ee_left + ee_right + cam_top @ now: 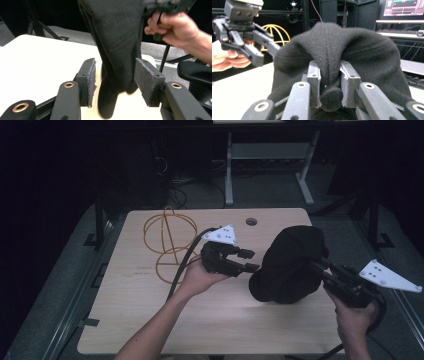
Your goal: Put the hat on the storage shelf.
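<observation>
From the high view, a yellow wire frame stands on the tabletop behind the left gripper, which lies level in an upturned palm, aimed at the black knit hat. The right gripper pinches the hat from the right.

In the left gripper view, the hat hangs between the half-spread pads, untouched.

In the right gripper view, the right gripper is clamped on a fold of the hat, with the left gripper beyond it.
</observation>
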Motion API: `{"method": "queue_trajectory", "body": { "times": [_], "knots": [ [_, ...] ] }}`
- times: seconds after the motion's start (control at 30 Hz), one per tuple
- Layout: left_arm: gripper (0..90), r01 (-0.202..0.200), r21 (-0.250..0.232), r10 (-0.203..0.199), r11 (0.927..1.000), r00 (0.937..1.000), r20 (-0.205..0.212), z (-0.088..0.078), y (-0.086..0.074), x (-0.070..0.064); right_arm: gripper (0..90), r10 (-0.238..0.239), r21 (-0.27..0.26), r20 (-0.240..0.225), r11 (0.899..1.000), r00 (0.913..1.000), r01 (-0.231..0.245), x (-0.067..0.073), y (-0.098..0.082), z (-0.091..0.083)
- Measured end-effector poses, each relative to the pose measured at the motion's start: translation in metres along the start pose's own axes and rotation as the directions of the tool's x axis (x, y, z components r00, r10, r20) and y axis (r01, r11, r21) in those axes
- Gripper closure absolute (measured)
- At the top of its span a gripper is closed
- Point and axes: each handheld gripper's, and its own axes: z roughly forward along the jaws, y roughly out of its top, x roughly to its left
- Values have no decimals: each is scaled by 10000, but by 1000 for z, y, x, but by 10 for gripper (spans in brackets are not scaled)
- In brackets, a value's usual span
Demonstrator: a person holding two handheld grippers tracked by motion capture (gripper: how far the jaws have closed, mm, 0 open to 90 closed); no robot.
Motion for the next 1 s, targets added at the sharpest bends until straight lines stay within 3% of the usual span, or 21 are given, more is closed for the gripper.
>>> {"method": "queue_trajectory", "body": {
  "times": [0.17,0.4,0.53,0.63,1.0],
  "knots": [
    [510,-4,-79,3,10000,9999,-168,-10,-6,-1,728,-337,322,122,9989,9994,333,-6,13,0],
    [499,129,-2,-129,9999,9997,-189,-20,-17,-3,729,-445,890,103,9951,9990,434,-8,25,8],
    [495,133,197,-128,9997,9995,-288,-23,-29,-6,730,-548,1303,-53,9899,9985,550,-11,32,15],
    [494,353,157,-348,9993,9989,-320,-28,-42,-7,731,-628,1559,-115,9857,9980,638,-11,37,21],
    [461,502,231,-480,9985,9952,-858,-57,-74,-9,731,-731,1629,-527,9833,9959,808,-6,65,44]
  ]
}}
